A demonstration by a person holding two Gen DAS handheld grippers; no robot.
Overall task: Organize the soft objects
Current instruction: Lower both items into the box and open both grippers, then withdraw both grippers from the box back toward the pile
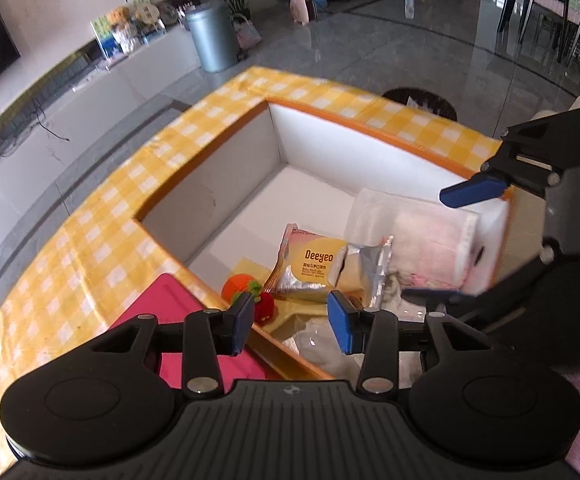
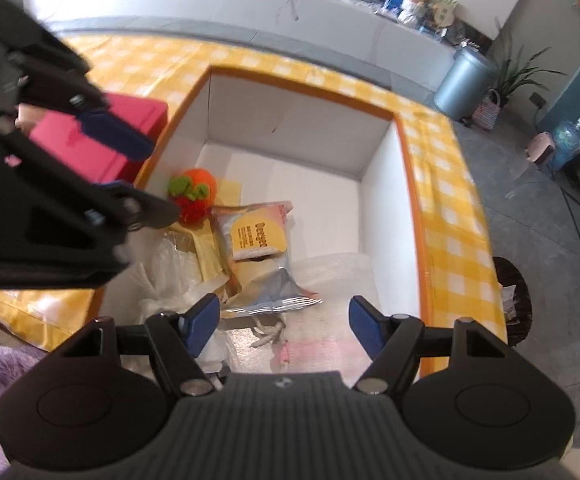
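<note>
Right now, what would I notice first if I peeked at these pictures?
Probably the big white box sunk into the yellow checked tablecloth. Inside, by its near corner, sits a bright orange knitted fruit toy, beside a Deeyeo packet. Both open grippers hover above it.

"Deeyeo" stands on the foil wipes packet [image 1: 309,266]

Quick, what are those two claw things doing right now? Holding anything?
Left gripper: open, holding nothing, above the box.
Right gripper: open, holding nothing, above the same box.
</note>
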